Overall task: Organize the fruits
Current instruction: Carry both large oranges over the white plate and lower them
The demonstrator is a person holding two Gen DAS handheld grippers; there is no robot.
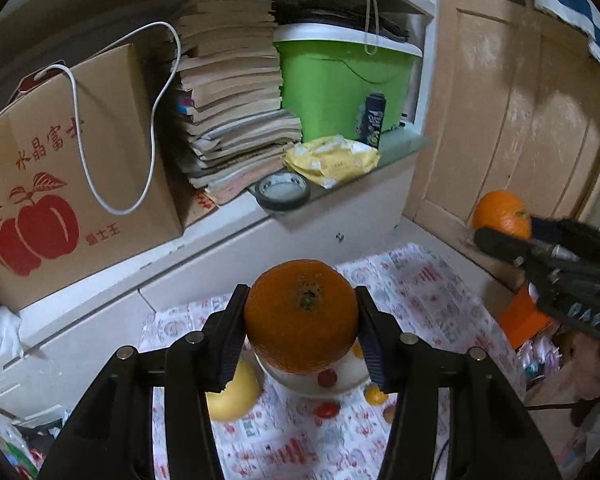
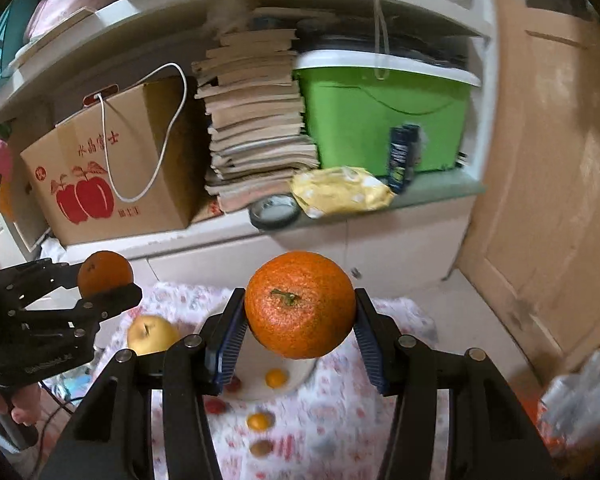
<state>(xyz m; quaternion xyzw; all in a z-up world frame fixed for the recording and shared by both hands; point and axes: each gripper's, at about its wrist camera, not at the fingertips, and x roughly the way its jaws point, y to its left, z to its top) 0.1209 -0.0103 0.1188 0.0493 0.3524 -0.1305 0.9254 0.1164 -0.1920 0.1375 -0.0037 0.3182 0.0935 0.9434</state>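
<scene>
Oranges fill both grippers, each lifted above the white plate (image 1: 350,376) on the patterned cloth (image 1: 420,296). The left gripper (image 1: 302,316) pinches one orange (image 1: 301,316) between its blue pads, the brown stem scar turned up and slightly toward the camera; the fruit is near round, a little squashed top to bottom, so its wider axis runs from pad to pad. The right gripper (image 2: 300,306) clamps a second orange (image 2: 300,305) the same way, green stem tilted up and left toward the lens, wide axis again across the pads.

Around the plate lie small fruits: a yellow apple (image 2: 152,335) to its left, a red tomato (image 1: 326,409) in front of it, and a small tangerine (image 2: 259,421) in front as well. A small orange fruit (image 2: 275,377) sits on the plate itself. The held oranges hide most of the plate in both views, and the apple is partly covered by a finger of the left gripper in the left wrist view. The lowest small fruit near the plate in the right wrist view is too blurred to name. Behind the plate stand an apple box (image 1: 72,176), stacked books (image 1: 236,96) and a green bin (image 1: 340,80).
</scene>
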